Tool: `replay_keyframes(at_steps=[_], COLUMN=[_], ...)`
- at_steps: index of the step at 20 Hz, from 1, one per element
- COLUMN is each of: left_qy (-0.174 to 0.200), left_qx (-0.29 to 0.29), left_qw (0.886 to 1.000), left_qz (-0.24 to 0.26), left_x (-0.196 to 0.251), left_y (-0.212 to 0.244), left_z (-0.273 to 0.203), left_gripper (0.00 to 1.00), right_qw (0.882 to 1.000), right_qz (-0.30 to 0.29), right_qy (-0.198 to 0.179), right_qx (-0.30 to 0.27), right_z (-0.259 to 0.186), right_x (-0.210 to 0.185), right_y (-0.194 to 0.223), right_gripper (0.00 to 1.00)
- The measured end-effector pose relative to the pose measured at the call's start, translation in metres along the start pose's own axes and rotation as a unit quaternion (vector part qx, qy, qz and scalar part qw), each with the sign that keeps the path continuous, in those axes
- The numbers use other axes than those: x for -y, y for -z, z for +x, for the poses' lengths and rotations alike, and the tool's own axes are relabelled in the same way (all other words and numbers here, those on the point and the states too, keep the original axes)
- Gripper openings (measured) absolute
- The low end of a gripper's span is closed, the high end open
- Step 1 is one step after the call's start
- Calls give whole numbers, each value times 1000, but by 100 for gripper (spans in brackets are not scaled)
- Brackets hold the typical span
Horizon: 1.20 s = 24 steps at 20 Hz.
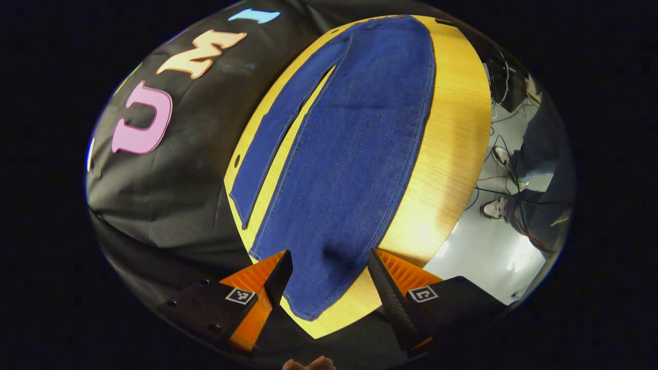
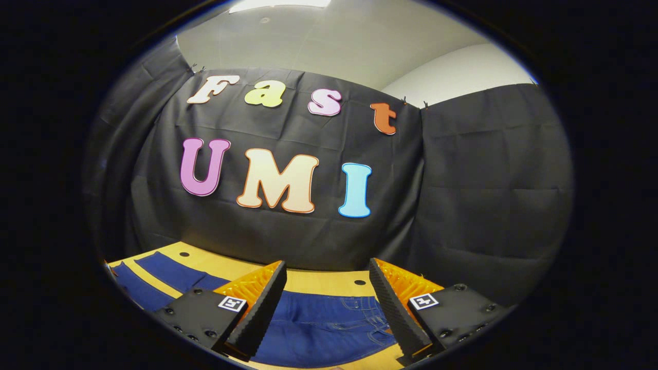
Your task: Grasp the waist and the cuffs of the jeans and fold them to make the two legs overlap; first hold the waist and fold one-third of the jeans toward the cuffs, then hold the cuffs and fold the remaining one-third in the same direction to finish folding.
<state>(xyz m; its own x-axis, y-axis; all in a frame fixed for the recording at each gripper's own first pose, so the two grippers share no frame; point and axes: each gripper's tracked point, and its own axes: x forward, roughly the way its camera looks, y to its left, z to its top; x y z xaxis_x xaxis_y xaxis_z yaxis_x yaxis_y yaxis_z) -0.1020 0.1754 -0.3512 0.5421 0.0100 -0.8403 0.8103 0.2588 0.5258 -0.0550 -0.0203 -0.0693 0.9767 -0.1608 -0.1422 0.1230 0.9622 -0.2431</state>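
1. We see one desk (image 1: 452, 139), a yellow wooden top. It runs from the top centre of the left gripper view down to the bottom centre, and it shows again as a strip along the lower left and bottom centre of the right gripper view.

2. We count one pair of jeans (image 1: 349, 164), dark blue denim, lying flat on the desk. In the left gripper view the two legs sit side by side with a sliver of bare wood between them. The narrower-looking leg is on the left and the broad one fills the middle of the frame. We judge that no fold is made yet: the legs do not overlap, and both thirds remain to do.

3. In the right gripper view the end of the jeans with stitched seams, which we take for the waist, lies at the bottom centre, and the legs trail off to the lower left.

4. We count two sets of tongs. The left tongs (image 1: 329, 280) sit at the bottom of the left gripper view, spread wide over the near leg end, which we take for a cuff, gripping nothing.

5. The right tongs (image 2: 329, 303) sit at the bottom of the right gripper view, likewise spread apart above the waist end, with denim visible in the gap and nothing clamped.

6. A fingertip peeks in at the bottom edge of the left gripper view.
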Motion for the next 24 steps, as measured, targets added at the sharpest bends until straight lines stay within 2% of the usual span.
replay_keyframes(at_steps=[5,7,9,11,12,13,14,15,17,19,21,24], left_qy=[34,46,83,92,81,66,44,27,9,10,20,34], left_qx=[5,7,3,6,9,8,7,6,7,2,-10,-22], left_qw=[998,996,994,994,994,995,996,997,998,999,1000,999], left_qz=[44,71,67,62,69,75,74,73,64,41,16,15], left_x=[-4,-9,2,13,10,5,-3,-4,-1,2,4,4], left_y=[-9,-13,-10,-9,-11,-13,-12,-19,-18,-16,-14,-18], left_z=[9,13,14,16,17,19,25,26,22,23,24,24], left_gripper=[84,86,80,38,17,15,5,0,0,0,0,0], right_qw=[1000,1000,1000,999,999,999,999,999,997,992,981,961], right_qz=[5,5,2,-4,-8,-11,-14,-21,-56,-118,-186,-255], right_qy=[17,23,27,31,33,35,34,28,12,5,-10,-52], right_qx=[-10,-12,-16,-18,-18,-20,-25,-30,-42,-42,-50,-90], right_z=[-4,-5,-5,-9,-10,-11,-12,-10,-8,-6,0,9], right_x=[11,15,17,23,27,30,34,35,38,51,63,73], right_y=[8,11,14,17,18,19,23,28,39,44,58,101], right_gripper=[100,100,100,100,100,100,100,99,100,100,99,100])
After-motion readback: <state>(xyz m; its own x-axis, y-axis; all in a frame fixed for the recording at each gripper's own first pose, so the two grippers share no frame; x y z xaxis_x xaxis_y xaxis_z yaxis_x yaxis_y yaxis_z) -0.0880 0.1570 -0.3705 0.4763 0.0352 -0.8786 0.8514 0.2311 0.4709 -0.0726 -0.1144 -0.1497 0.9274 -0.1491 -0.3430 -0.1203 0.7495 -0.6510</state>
